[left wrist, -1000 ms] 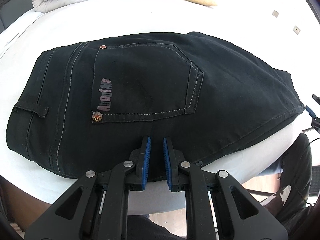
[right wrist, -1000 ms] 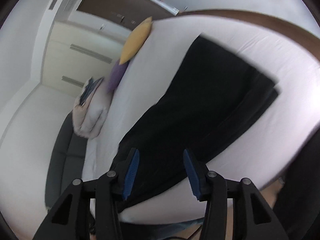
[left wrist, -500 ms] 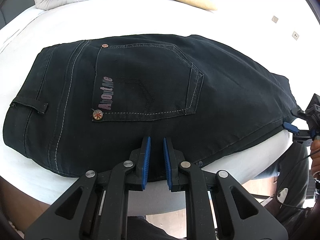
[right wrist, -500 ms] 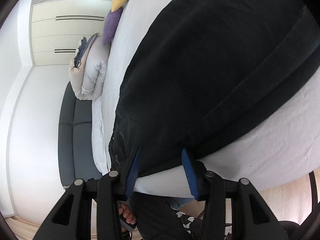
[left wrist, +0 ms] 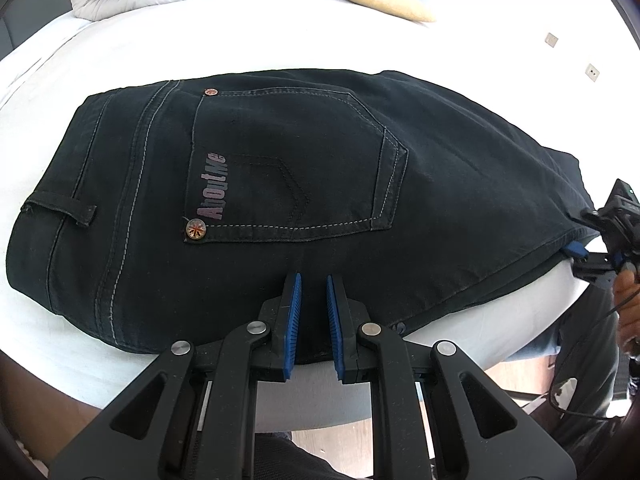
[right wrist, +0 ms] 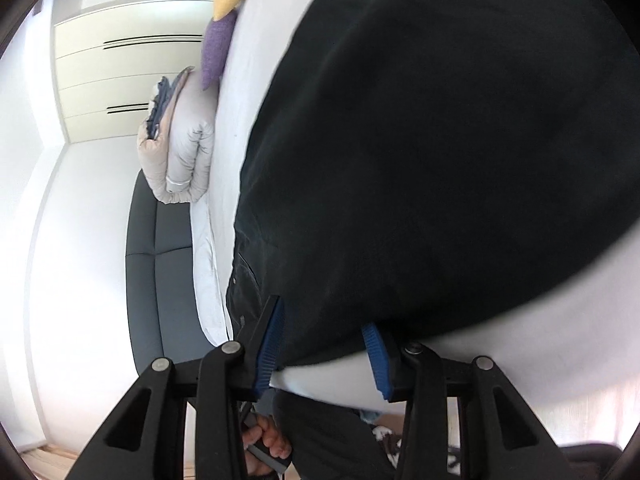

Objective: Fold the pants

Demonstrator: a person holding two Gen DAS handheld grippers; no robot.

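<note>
Both your grippers work the pants [left wrist: 304, 184] along the bed's [left wrist: 200, 48] near edge: left gripper [left wrist: 313, 320] seemingly pinching the hem to anchor, right gripper [right wrist: 324, 344] closing around the leg.

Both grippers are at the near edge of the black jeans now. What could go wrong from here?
The right gripper has been closing over the jeans edge with white bedsheet between its pads; it may pinch sheet too. The left gripper is shut on the near edge, perhaps catching only one layer.
</note>
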